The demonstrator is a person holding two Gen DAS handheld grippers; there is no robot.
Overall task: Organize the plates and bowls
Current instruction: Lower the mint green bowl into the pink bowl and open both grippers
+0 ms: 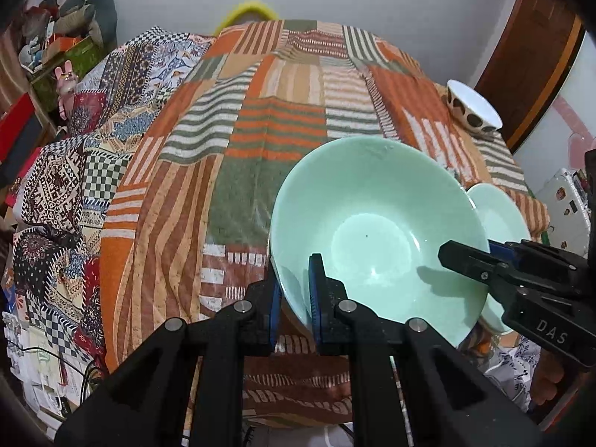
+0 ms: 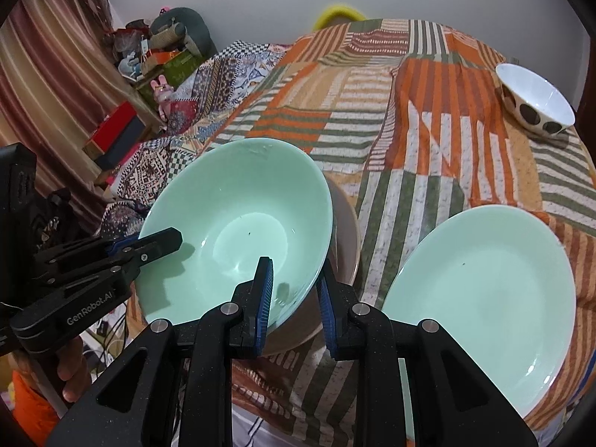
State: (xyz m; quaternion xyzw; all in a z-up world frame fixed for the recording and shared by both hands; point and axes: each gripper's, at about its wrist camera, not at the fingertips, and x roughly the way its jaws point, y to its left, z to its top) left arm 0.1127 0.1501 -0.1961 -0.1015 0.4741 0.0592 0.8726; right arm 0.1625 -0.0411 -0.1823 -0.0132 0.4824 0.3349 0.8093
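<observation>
Both hand-held grippers clamp mint bowl (image 1: 376,231) rim: left hand-held gripper (image 1: 296,298) at near-left edge, right hand-held gripper (image 2: 294,298) opposite. Mint plate (image 2: 484,298) beside, spotted bowl (image 2: 536,100) farther, on striped bedspread (image 1: 260,130).

The striped cloth (image 1: 260,119) is wide open across the middle and far side, so there's plenty of room to pass there. The near right is tight: the big green bowl (image 2: 238,223) sits over a brown plate (image 2: 346,231), with a green plate (image 2: 484,298) just beside it. A spotted bowl (image 2: 536,100) blocks the far right corner (well apart from the rest).
</observation>
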